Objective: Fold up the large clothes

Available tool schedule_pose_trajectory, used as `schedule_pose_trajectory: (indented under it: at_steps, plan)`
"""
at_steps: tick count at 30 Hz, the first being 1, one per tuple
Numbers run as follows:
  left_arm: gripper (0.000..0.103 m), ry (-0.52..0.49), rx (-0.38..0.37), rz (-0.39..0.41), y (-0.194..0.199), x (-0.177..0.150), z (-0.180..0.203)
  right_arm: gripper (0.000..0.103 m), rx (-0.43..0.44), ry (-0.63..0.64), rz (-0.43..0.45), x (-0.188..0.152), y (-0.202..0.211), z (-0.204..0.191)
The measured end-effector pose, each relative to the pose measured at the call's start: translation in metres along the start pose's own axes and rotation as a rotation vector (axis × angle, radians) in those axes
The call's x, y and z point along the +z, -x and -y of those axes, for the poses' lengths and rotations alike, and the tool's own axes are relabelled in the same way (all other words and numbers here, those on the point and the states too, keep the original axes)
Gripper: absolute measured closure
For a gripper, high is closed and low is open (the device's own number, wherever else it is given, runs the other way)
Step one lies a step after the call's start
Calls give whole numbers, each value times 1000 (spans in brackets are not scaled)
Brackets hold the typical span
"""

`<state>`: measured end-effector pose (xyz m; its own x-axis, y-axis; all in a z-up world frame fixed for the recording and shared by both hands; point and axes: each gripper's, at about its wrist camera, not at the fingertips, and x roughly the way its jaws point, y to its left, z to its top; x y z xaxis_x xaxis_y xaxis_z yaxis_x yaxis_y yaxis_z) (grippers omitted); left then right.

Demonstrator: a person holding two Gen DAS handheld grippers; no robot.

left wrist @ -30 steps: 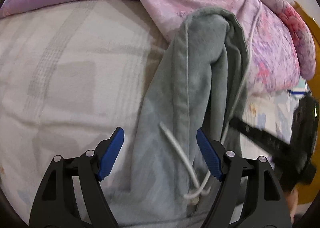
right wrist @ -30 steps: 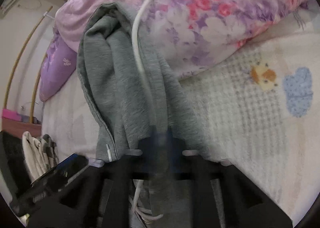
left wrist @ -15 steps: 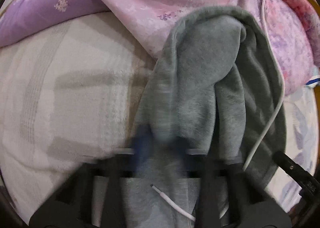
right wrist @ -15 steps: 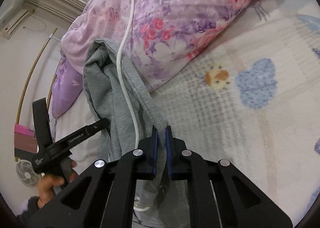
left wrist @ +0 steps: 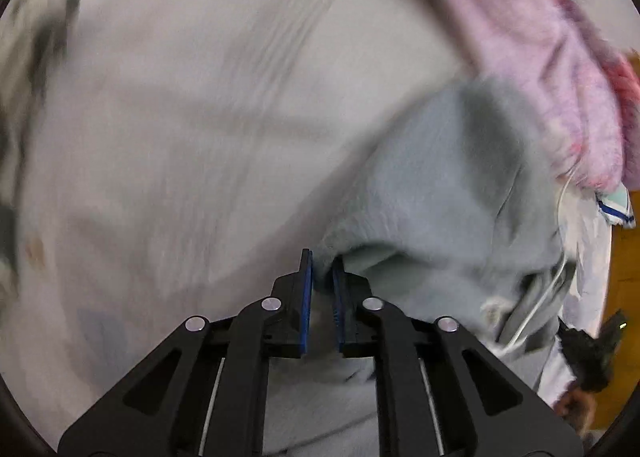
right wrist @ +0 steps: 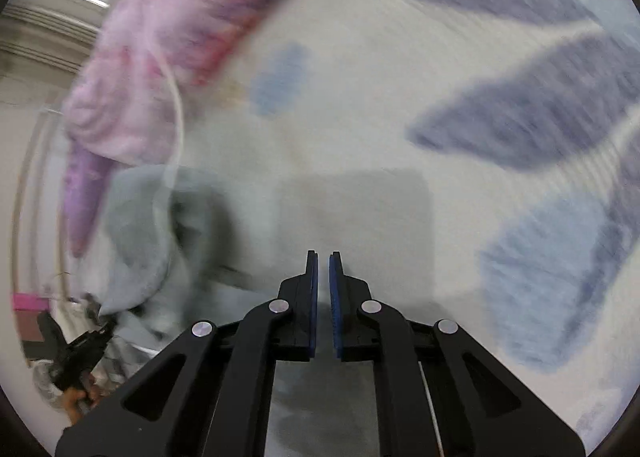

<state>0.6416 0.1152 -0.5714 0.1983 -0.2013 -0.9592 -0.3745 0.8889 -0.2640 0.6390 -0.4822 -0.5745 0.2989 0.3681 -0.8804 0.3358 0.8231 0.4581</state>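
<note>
A grey sweatshirt-type garment (left wrist: 452,197) with a white drawstring (left wrist: 540,297) lies bunched on the bed, to the right in the blurred left wrist view. My left gripper (left wrist: 322,261) is shut on an edge of the grey garment. In the right wrist view the garment (right wrist: 160,233) is bunched at the left and its cloth runs under my right gripper (right wrist: 323,257), which is shut on the garment's cloth. Both views are motion-blurred.
A pink floral quilt (left wrist: 560,69) is piled at the far side of the bed, also in the right wrist view (right wrist: 168,57). The bed sheet (left wrist: 180,137) is pale with blue prints (right wrist: 540,117). The other gripper shows at the left (right wrist: 76,353).
My left gripper has closed from wide open onto the garment. Both grippers have swung fast, and the garment that hung stretched out now lies bunched.
</note>
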Motion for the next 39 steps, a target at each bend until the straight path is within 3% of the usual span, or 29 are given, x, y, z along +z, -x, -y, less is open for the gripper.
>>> schedule_pose_trajectory:
  at_steps: [1,3,4,5,6,7,8,9,13,16,18,20,21,22,23,25,28,31,33,36,39]
  plan:
    - [87,12,-14,4,1,-3,-2,94,9,6,8,0,3,-1]
    - [72,19,-21,58,18,-8,3,94,45,52,28,8,10,-22]
    - [56,32,-67,93,30,-8,6,91,65,75,38,14,11,-35]
    - [35,43,-94,127,40,-6,9,81,96,113,47,20,11,-53]
    - [30,41,-101,164,48,-4,13,74,107,151,52,26,8,-70]
    - [25,15,-104,199,54,1,23,50,102,182,58,34,5,-86]
    - [22,-19,-103,209,56,7,30,42,104,245,71,41,2,-111]
    - [21,-66,-95,209,52,17,43,42,118,300,69,49,-4,-131]
    - [18,-130,-106,85,6,64,66,37,137,464,-28,72,-51,-206]
    - [18,-129,-30,55,-26,85,69,37,71,542,-56,82,-88,-237]
    - [18,-142,22,31,-46,93,72,36,29,560,-96,87,-115,-244]
    - [19,-170,47,44,-52,93,78,38,73,544,-165,82,-132,-243]
    - [26,-198,52,69,-51,92,82,48,71,551,-161,79,-135,-244]
    - [64,-228,53,91,-48,91,86,79,77,570,-151,75,-133,-245]
    - [97,-263,49,110,-43,90,90,96,97,593,-136,71,-129,-248]
    - [98,-272,25,139,-31,88,90,96,102,666,-50,58,-106,-256]
    - [99,-328,-26,250,12,71,91,96,135,710,73,36,-61,-256]
    - [99,-351,-107,373,66,29,87,96,194,696,204,-3,2,-228]
    - [98,-351,-155,404,87,-6,81,96,229,689,246,-38,32,-201]
    - [93,-354,-155,375,92,-68,68,88,151,659,206,-97,46,-159]
    - [91,-296,-89,245,76,-118,40,82,32,545,48,-150,35,-107]
